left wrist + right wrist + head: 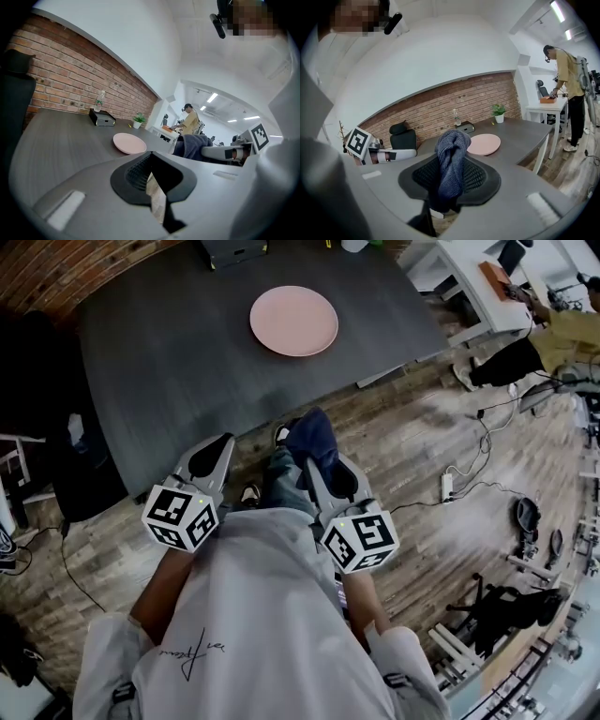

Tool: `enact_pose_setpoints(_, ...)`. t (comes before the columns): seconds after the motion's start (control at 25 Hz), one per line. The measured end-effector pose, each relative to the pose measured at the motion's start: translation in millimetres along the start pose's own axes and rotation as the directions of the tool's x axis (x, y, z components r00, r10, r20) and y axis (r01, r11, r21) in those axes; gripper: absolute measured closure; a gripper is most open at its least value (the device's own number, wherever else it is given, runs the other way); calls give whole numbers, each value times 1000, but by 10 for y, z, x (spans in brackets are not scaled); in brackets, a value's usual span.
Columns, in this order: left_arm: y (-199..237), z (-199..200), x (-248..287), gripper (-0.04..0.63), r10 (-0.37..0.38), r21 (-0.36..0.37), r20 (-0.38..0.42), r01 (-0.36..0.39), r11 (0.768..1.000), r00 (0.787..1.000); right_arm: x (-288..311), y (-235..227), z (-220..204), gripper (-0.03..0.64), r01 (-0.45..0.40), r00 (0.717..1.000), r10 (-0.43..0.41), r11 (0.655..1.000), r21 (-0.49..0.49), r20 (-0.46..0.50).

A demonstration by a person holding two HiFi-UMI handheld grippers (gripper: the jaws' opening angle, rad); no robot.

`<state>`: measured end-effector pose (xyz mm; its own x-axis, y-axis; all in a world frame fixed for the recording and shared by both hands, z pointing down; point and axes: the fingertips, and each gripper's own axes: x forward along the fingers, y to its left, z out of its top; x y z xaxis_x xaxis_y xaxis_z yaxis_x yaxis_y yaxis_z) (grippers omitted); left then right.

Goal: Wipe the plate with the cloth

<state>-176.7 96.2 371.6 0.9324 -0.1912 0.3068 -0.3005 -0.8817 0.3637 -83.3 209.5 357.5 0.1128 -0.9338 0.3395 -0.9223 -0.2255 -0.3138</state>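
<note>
While the white shirt (244, 615) hides most of both arms, right gripper (449, 185) clamped on a dark blue cloth (452, 152), left gripper (153, 185) pinched shut, pink plate (293, 321) bare on the grey table (159, 371) ahead, black box (232, 251) cut off up top

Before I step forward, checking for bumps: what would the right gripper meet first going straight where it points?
Probably the dark table, short of the pink plate. Depth is unclear, since the cloth in the right gripper hides the exact spot.
</note>
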Motion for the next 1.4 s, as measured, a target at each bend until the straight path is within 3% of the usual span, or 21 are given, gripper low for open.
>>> enact_pose_setpoints(1.0,429,668,1676,581,143,-72,-5,-143,987,990,1402,-1324,909,492,-180,981,180,984,-3,-72)
enact_pose_setpoints(1.24,622,766,2007,581,179,-192,11,-173,966,984,1705,-1600,1044,489,-220,971,218,976,-8,-95)
enact_pose_setpoints(1.4,781,784,2169,581,227,-208,8,-221,953,974,1939,-1745,1096,489,-253,962,250,967,-13,-110)
